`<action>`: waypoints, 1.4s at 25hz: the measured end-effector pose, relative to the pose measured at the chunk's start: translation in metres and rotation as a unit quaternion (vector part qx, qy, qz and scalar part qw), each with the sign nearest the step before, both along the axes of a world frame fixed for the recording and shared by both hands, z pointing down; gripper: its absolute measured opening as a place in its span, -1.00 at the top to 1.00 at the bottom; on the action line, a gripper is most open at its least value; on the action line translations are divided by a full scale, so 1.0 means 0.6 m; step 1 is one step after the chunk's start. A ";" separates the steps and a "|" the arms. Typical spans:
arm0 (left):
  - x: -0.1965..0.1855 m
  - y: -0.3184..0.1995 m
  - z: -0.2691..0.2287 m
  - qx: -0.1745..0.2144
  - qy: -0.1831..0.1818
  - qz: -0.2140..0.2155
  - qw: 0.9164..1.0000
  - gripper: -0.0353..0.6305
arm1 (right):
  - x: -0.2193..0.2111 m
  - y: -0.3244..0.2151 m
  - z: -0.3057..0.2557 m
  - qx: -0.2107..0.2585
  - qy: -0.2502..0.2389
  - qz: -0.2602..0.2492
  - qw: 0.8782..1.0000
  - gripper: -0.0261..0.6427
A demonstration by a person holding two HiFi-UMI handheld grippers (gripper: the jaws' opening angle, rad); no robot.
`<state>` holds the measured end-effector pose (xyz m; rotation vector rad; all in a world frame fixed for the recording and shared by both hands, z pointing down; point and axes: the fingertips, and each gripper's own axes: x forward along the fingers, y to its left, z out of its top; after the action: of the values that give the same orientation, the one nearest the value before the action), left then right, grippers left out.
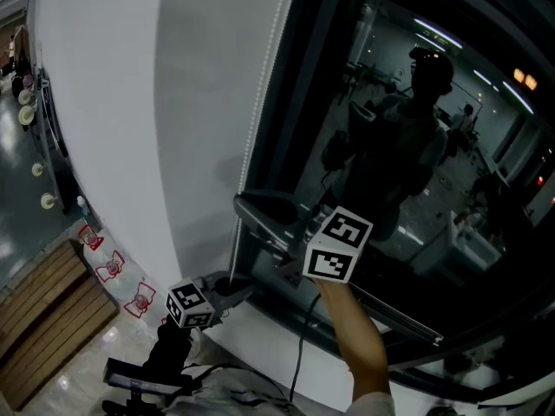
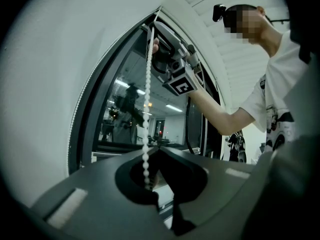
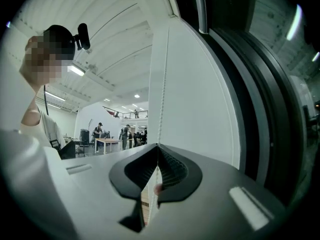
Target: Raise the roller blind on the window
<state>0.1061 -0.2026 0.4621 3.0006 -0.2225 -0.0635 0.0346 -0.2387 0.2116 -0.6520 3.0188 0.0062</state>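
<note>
Presently left gripper (image 2: 156, 150) and right gripper (image 3: 157, 146) both pinch the bead chain (image 2: 148, 84) beside the window (image 1: 408, 128); opposing pulls risk jamming.

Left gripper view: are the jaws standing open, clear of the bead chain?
No, the left gripper has its jaws closed on the white bead chain, which runs up from their tips.

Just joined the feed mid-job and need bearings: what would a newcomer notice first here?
The white bead chain stands out, running straight along the window frame with both grippers shut on it: the right gripper higher up, the left gripper below. To its right, the dark window glass mirrors the person and a lit room.
</note>
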 end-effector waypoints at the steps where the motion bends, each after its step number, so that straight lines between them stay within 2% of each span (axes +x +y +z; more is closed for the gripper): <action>1: 0.000 -0.001 0.000 0.000 0.000 0.000 1.000 0.89 | 0.000 0.000 0.013 -0.004 0.004 0.001 1.000 0.89; 9: 0.001 -0.010 0.013 -0.009 -0.003 -0.004 1.000 0.89 | 0.004 -0.016 0.147 -0.067 0.037 0.012 0.997 0.90; 16: -0.004 -0.007 0.033 -0.017 -0.008 -0.010 1.000 0.89 | 0.002 -0.007 0.300 -0.140 0.077 0.019 0.987 0.90; 28: -0.011 -0.010 0.060 -0.038 -0.029 -0.019 0.999 0.89 | 0.000 0.002 0.348 -0.164 0.091 0.020 0.982 0.91; 30: -0.014 -0.010 0.060 -0.036 -0.029 -0.022 0.999 0.89 | 0.002 0.001 0.346 -0.167 0.076 0.017 0.983 0.91; 35: -0.038 -0.020 0.074 -0.036 -0.040 -0.043 0.998 0.89 | 0.027 -0.009 0.328 -0.175 -0.005 0.037 0.984 0.91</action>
<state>0.0833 -0.2146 0.5066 2.9246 -0.3542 0.0552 0.0507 -0.2439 0.4084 -0.7838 3.0085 -0.5323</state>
